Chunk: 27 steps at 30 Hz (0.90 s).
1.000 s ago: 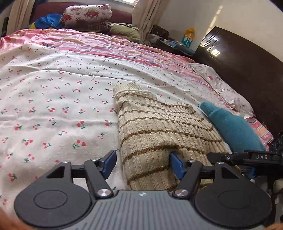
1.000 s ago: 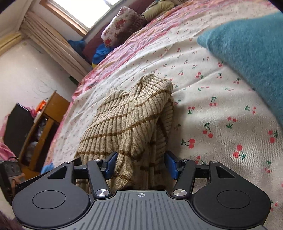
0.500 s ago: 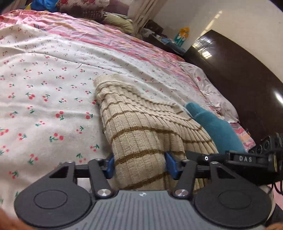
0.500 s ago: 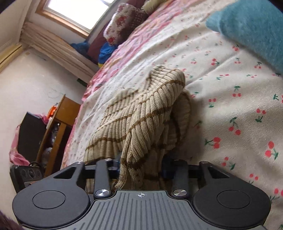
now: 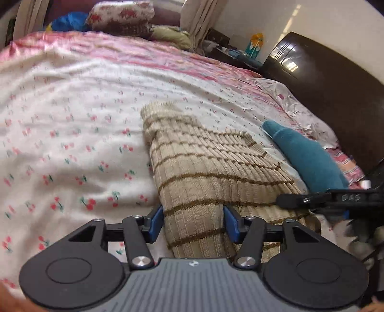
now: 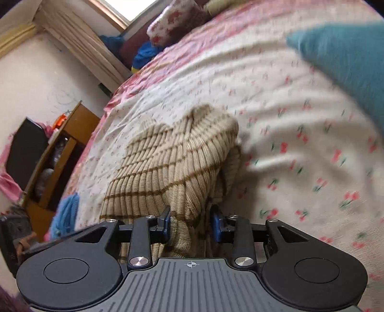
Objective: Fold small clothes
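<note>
A beige ribbed sweater with brown stripes [image 5: 204, 168] lies partly folded on the cherry-print bedsheet [image 5: 72, 144]. My left gripper [image 5: 194, 223] is shut on its near left edge, blue pads pressing a bunched fold. In the right wrist view the same sweater [image 6: 172, 163] rises in a hump toward my right gripper [image 6: 190, 224], which is shut on its near right edge. The right gripper's black body [image 5: 336, 199] shows at the right of the left wrist view. The fabric under both grippers is hidden.
A teal garment [image 5: 307, 160] lies on the bed just right of the sweater, also large in the right wrist view as the teal garment [image 6: 348, 55]. A dark headboard [image 5: 324, 79] bounds the right side. Pillows [image 5: 120, 16] sit at the far end. A wooden shelf [image 6: 55, 153] stands beyond the bed's left edge.
Both grippers went from open around the sweater's near edge to shut on it. The gripped edge now bunches up between the pads, and both views have shifted across the bed.
</note>
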Each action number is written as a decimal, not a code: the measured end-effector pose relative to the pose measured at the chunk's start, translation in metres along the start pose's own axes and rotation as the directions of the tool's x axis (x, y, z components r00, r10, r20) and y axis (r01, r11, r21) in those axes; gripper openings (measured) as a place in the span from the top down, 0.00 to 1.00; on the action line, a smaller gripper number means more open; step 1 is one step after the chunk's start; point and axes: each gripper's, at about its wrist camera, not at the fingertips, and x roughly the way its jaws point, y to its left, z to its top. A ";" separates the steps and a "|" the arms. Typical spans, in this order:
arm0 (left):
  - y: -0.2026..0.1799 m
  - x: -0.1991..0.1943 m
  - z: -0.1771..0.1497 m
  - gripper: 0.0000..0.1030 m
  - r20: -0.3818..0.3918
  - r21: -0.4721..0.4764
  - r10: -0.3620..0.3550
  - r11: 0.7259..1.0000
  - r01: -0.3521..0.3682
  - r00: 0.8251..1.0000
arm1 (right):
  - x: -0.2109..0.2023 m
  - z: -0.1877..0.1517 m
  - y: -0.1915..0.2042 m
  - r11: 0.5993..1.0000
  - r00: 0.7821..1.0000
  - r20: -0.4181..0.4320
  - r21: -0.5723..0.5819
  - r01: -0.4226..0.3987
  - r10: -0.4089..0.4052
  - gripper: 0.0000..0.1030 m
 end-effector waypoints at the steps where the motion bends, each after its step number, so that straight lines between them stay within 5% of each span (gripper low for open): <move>1: -0.004 -0.004 0.001 0.43 0.008 0.024 0.030 0.999 -0.030 1.000 | -0.008 0.000 0.005 0.999 0.999 0.018 -0.026 0.028 -0.028 0.66; 7: -0.027 -0.016 -0.004 0.43 0.044 0.120 0.150 0.981 -0.154 0.988 | -0.045 -0.013 0.041 0.970 0.978 0.161 -0.183 0.163 -0.134 0.66; 12: -0.039 -0.010 -0.017 0.43 0.005 0.150 0.191 0.970 -0.190 0.982 | -0.035 -0.037 0.063 0.963 0.989 0.107 -0.239 0.121 -0.098 0.67; 18: -0.042 0.000 -0.023 0.41 -0.029 0.167 0.223 0.962 -0.215 0.974 | -0.006 -0.040 0.055 0.950 0.978 0.067 -0.235 0.206 -0.196 0.75; 27: -0.046 -0.006 -0.029 0.41 -0.039 0.164 0.242 0.959 -0.232 0.970 | -0.020 -0.049 0.063 0.925 0.958 0.101 -0.249 0.287 -0.270 0.74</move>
